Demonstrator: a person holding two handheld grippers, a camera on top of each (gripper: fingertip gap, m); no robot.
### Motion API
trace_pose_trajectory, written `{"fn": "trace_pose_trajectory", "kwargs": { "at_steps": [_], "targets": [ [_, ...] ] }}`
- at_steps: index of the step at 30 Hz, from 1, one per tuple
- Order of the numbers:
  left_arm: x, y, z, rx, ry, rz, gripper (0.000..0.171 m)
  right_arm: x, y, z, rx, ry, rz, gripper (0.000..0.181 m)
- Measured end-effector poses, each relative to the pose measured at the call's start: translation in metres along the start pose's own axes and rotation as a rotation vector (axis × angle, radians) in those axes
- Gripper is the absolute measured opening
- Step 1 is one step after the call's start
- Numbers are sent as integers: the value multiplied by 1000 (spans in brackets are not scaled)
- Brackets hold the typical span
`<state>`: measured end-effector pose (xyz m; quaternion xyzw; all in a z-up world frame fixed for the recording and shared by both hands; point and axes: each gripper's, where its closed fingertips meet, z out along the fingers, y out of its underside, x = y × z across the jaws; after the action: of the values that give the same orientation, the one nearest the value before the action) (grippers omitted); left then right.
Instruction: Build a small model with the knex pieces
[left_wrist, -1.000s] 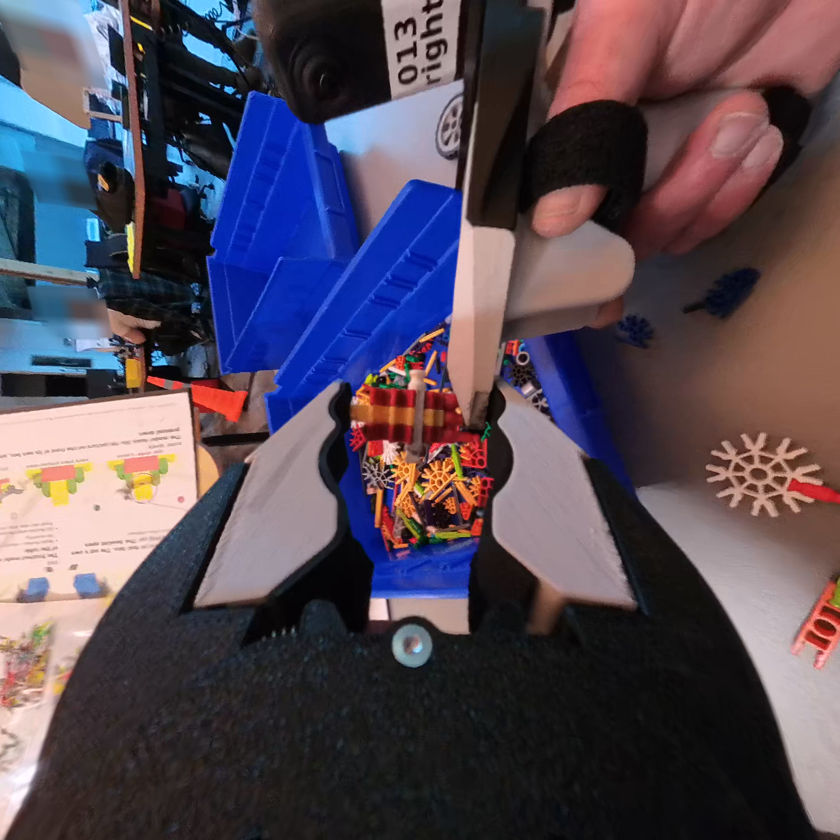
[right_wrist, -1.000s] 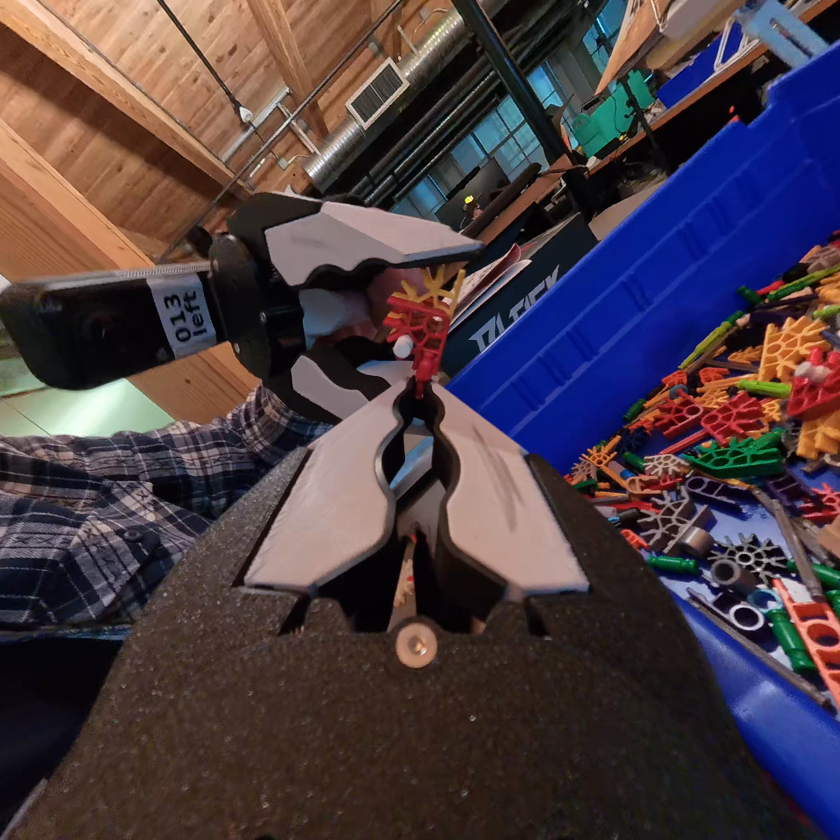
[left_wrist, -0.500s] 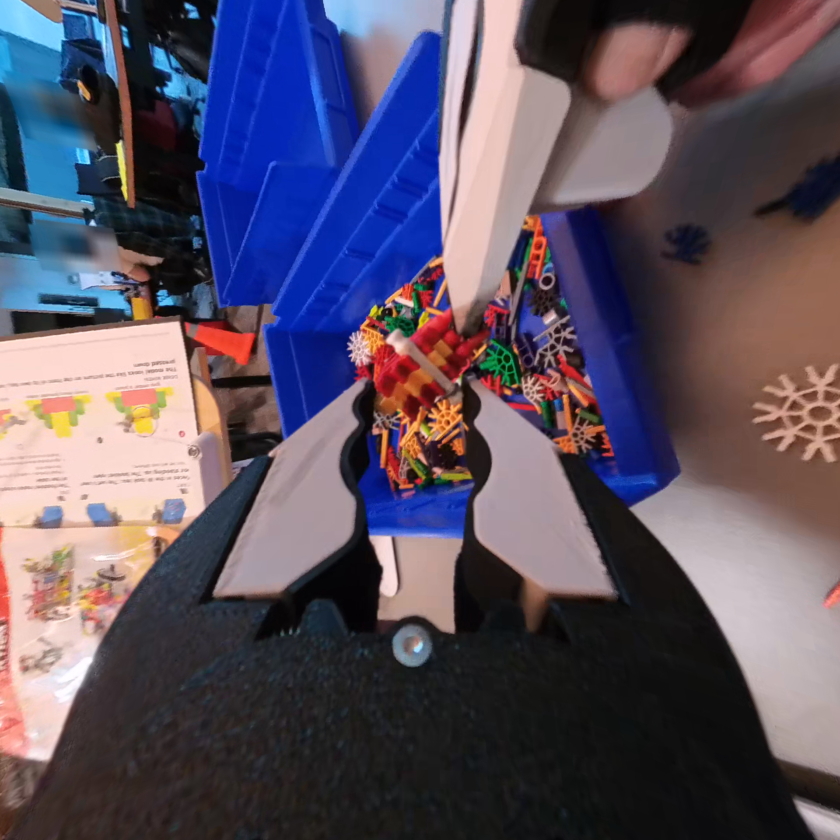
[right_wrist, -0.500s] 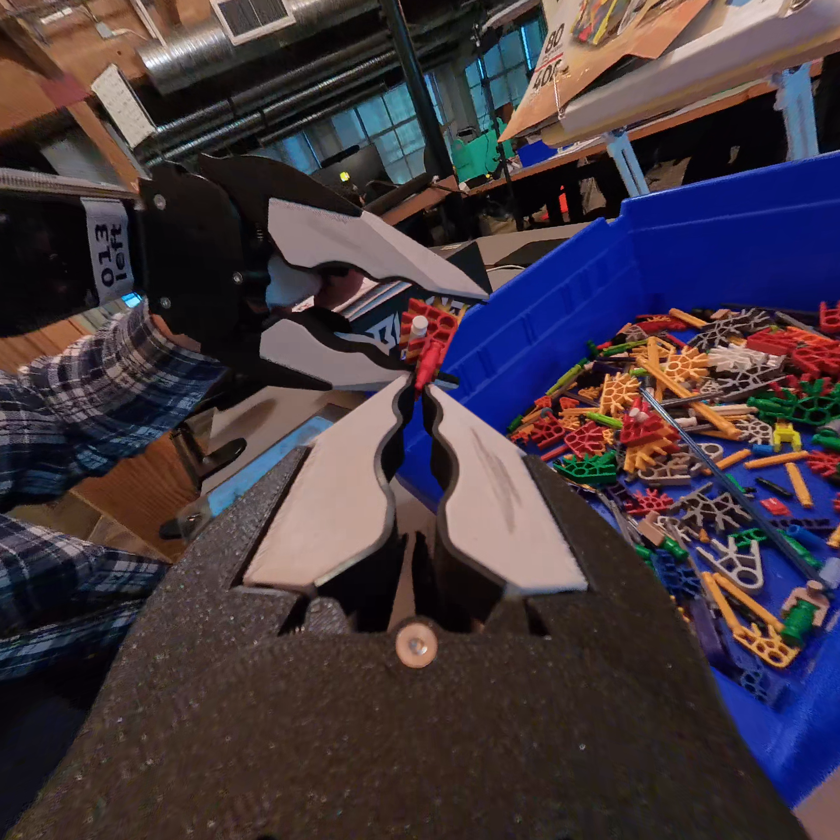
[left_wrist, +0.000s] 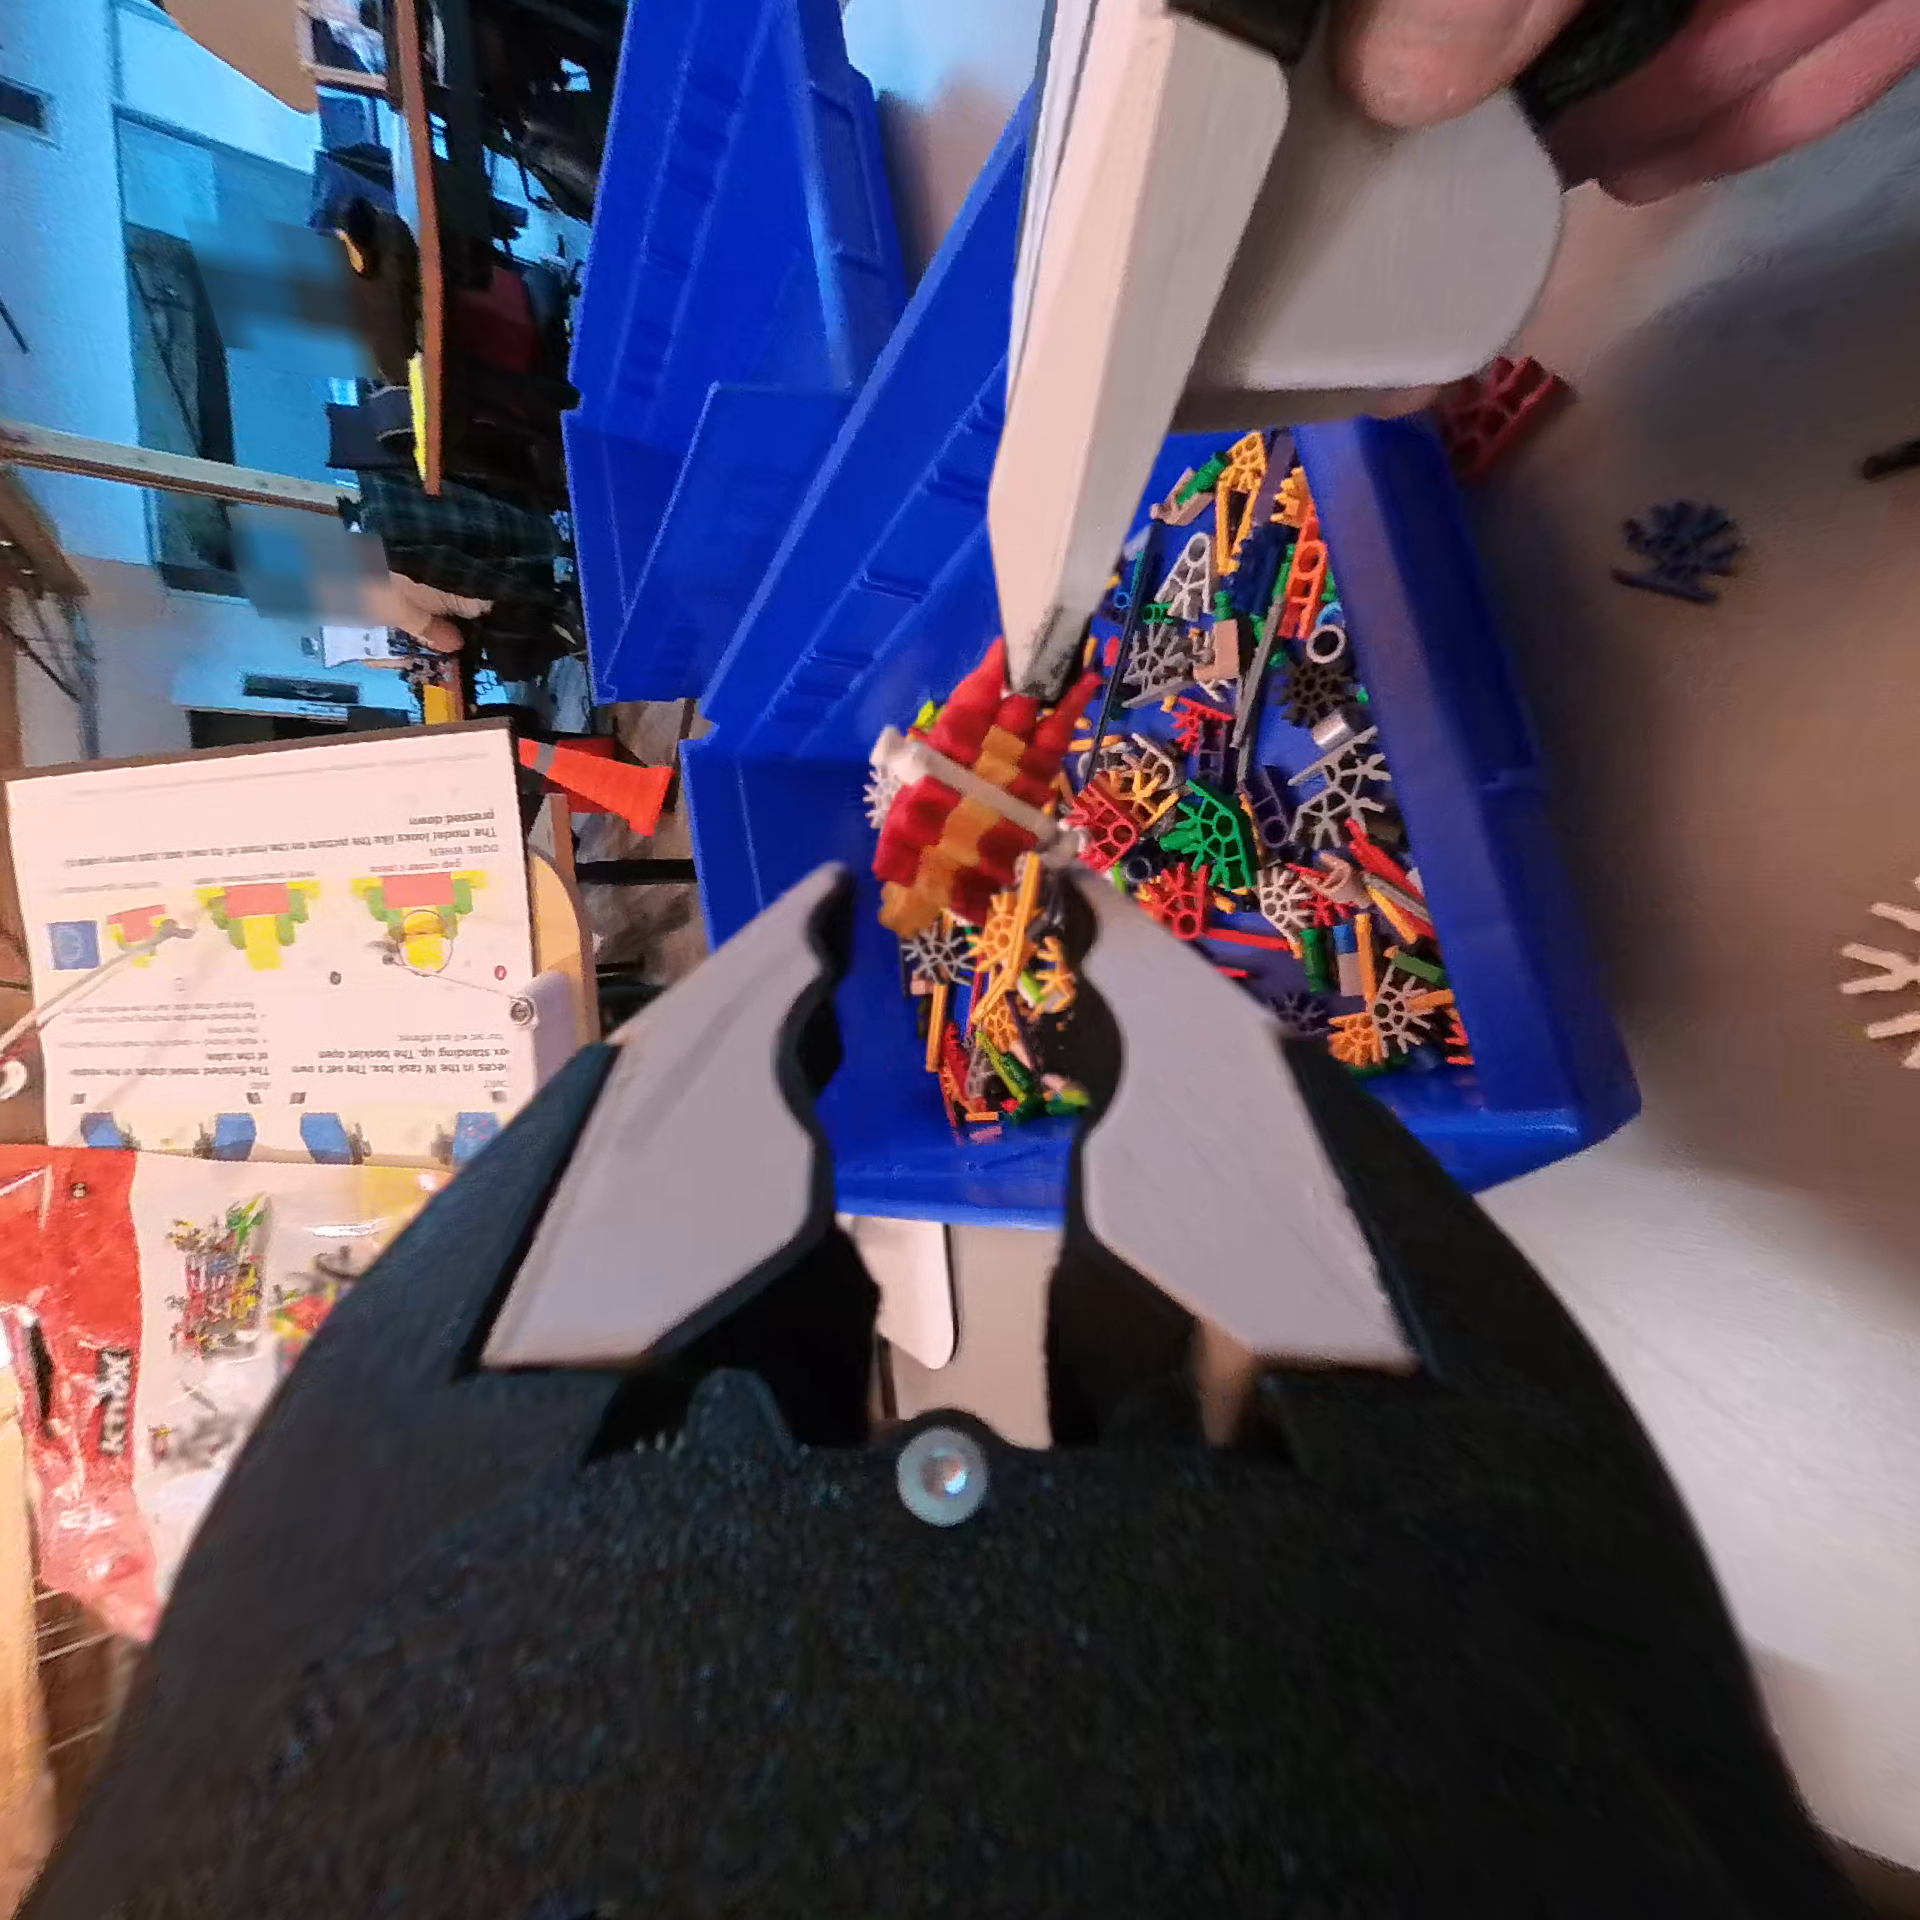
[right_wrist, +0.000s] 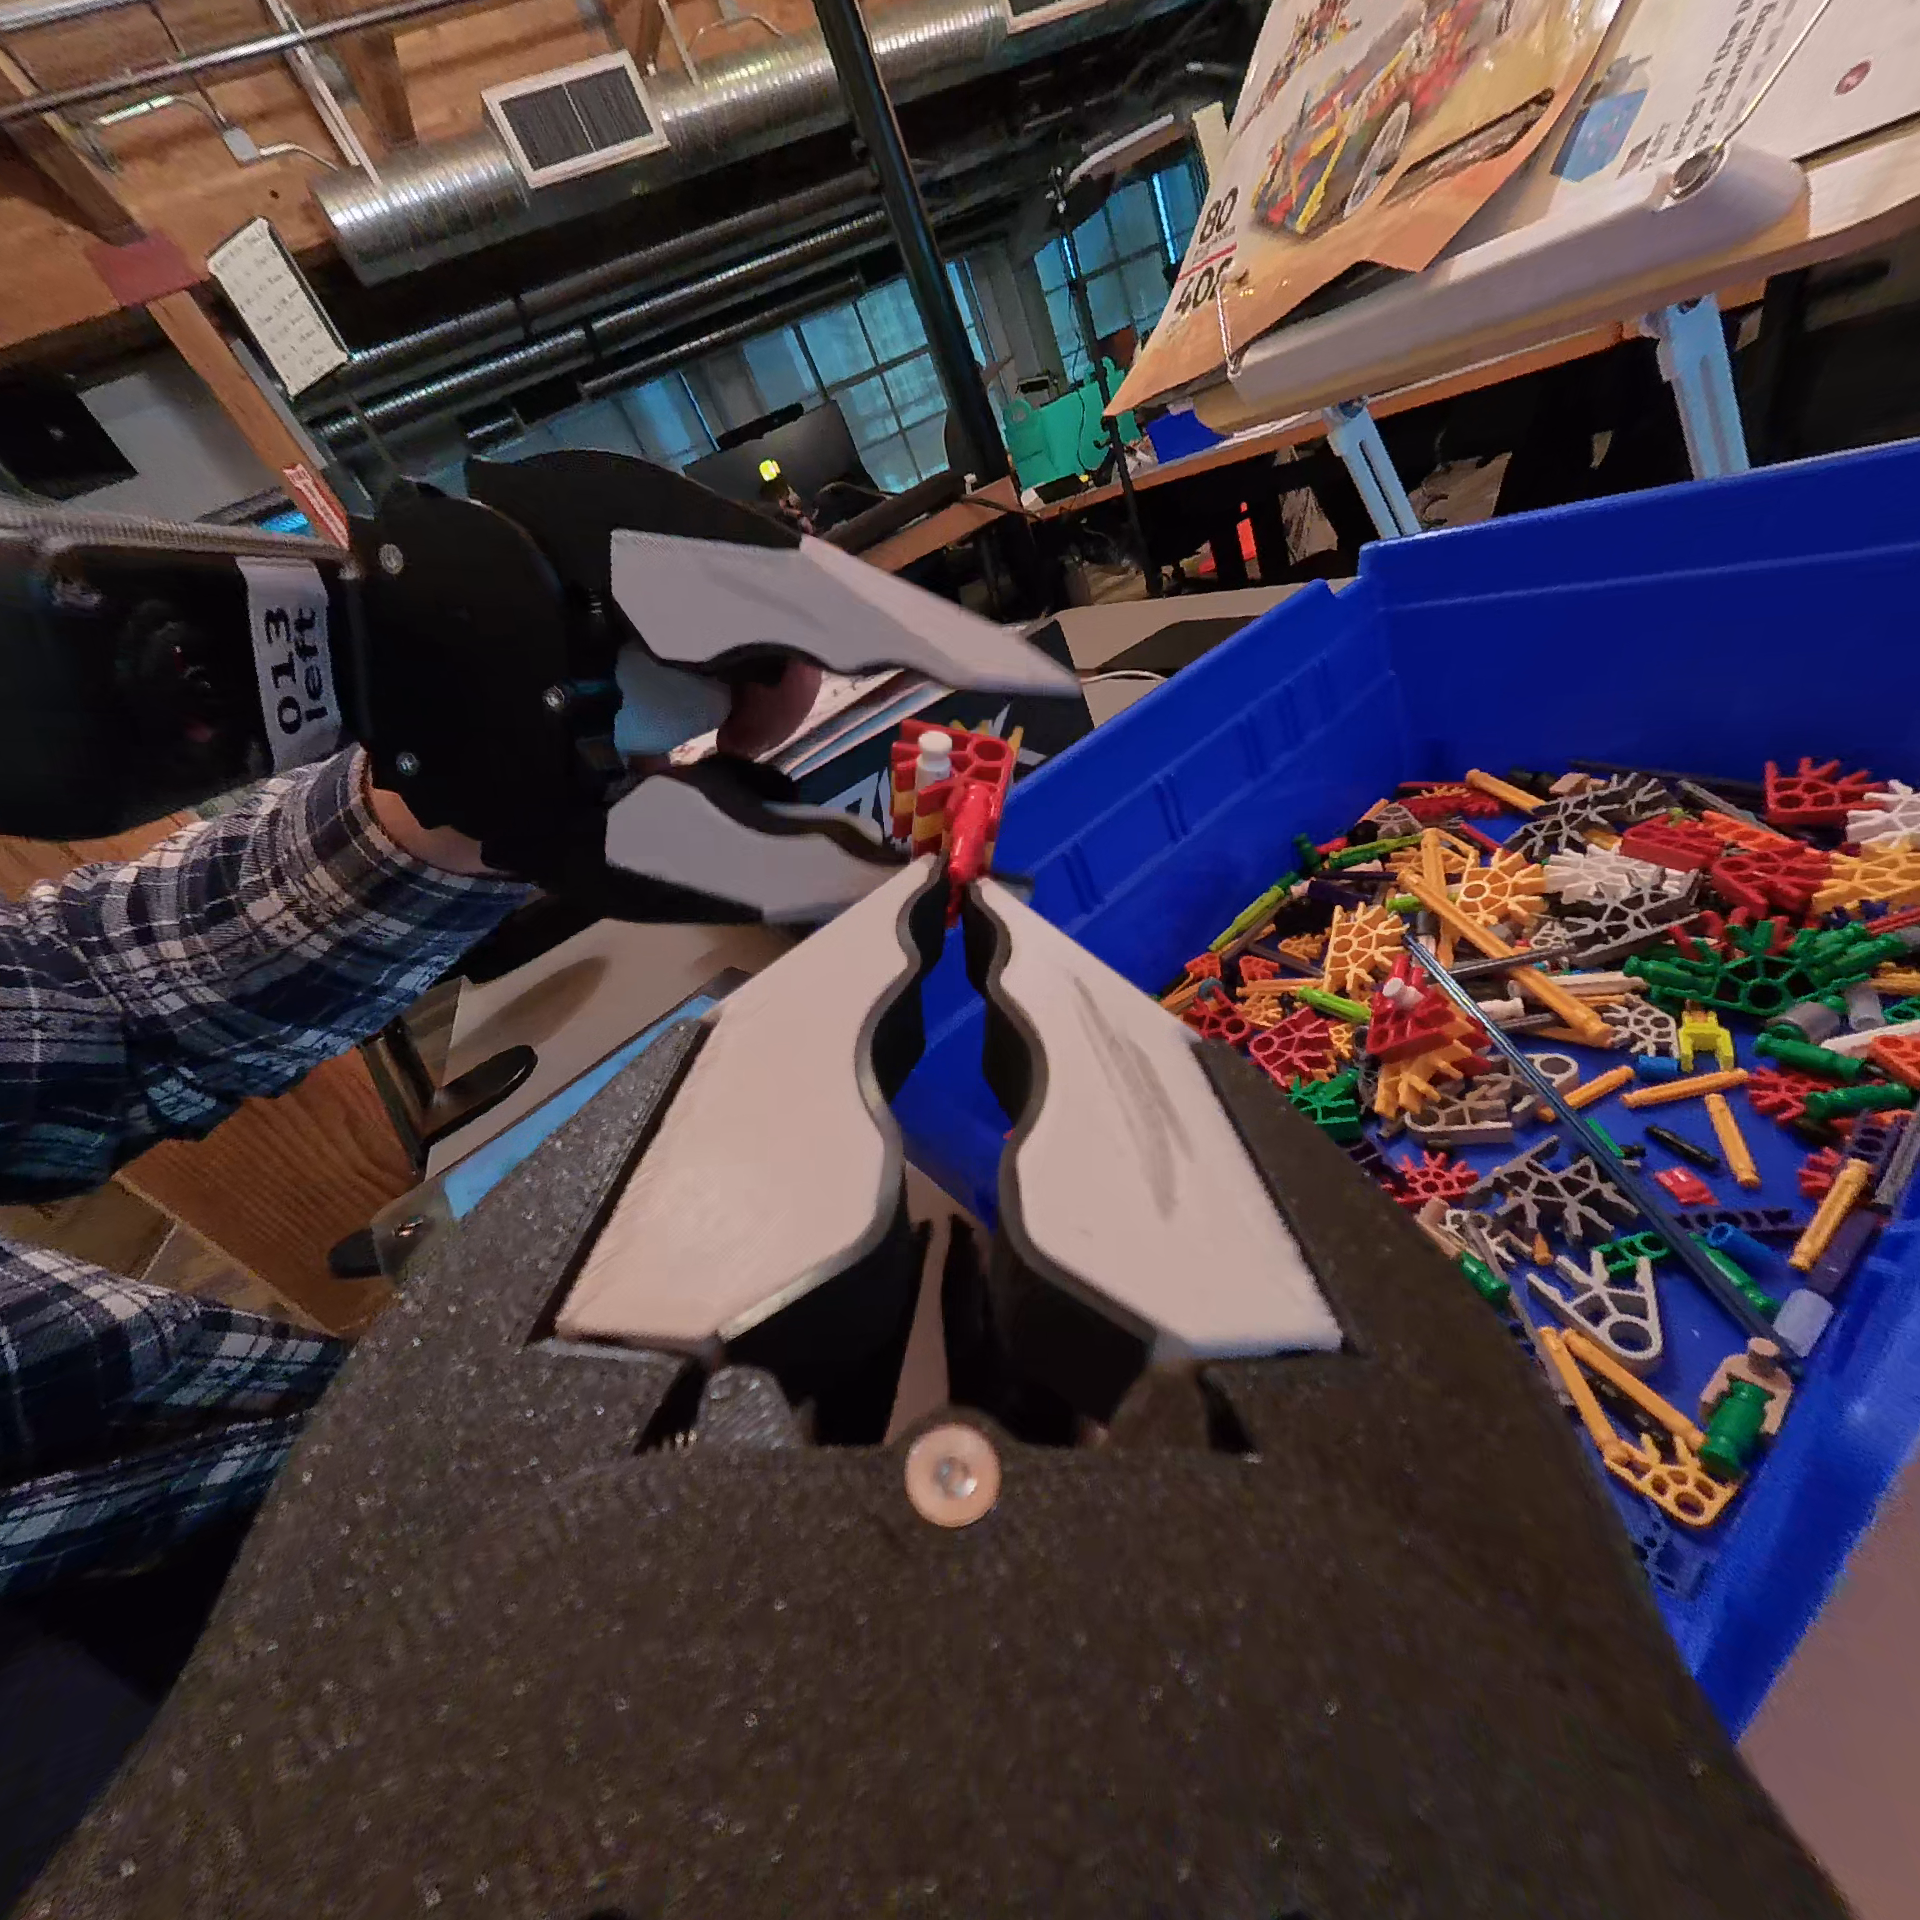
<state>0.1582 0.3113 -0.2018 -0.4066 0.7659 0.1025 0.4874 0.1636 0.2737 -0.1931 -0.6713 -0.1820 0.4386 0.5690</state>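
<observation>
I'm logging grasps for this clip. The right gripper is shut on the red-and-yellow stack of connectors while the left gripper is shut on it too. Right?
Not quite. The left gripper is open, its fingers spread around the red-and-yellow stack without clamping it; the right wrist view shows the gap. The right gripper is shut on it.

A white snowflake piece (left_wrist: 1886, 982) is cut off at the bench's right edge; a hand (left_wrist: 1621, 83) is cropped above.
</observation>
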Motion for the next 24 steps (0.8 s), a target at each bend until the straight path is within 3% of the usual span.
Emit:
{"fn": "trace_pose_trajectory", "kwargs": {
  "at_steps": [1,2,3,5,7,10,13,16,19,24],
  "targets": [
    [0,1,0,-12,-13,28,62,0,-1,0,3,-1,-3,1],
    [-1,1,1,-31,-35,71,83,0,0,0,-5,1,-7,0],
    [-1,-1,0,-34,-52,105,93,1,1,1,-13,4,-7,1],
    [4,-9,0,-23,-45,178,75,-1,3,2,-24,-8,-5,0],
    [9,-11,2,-29,-41,237,41,-3,5,3,-39,-6,-17,0],
    [5,-13,2,-16,-39,197,30,-4,4,4,-31,-14,-14,1],
    [0,-15,2,-3,-17,84,29,-3,-7,2,21,32,-61,3],
    [-7,-14,3,33,28,-139,29,-3,-15,-1,45,90,-145,19],
    [-9,-9,4,55,86,-303,29,-2,-18,-2,14,202,-326,22],
    [2,-7,6,65,215,-428,29,-4,-13,5,-83,329,-611,23]
  ]
}}
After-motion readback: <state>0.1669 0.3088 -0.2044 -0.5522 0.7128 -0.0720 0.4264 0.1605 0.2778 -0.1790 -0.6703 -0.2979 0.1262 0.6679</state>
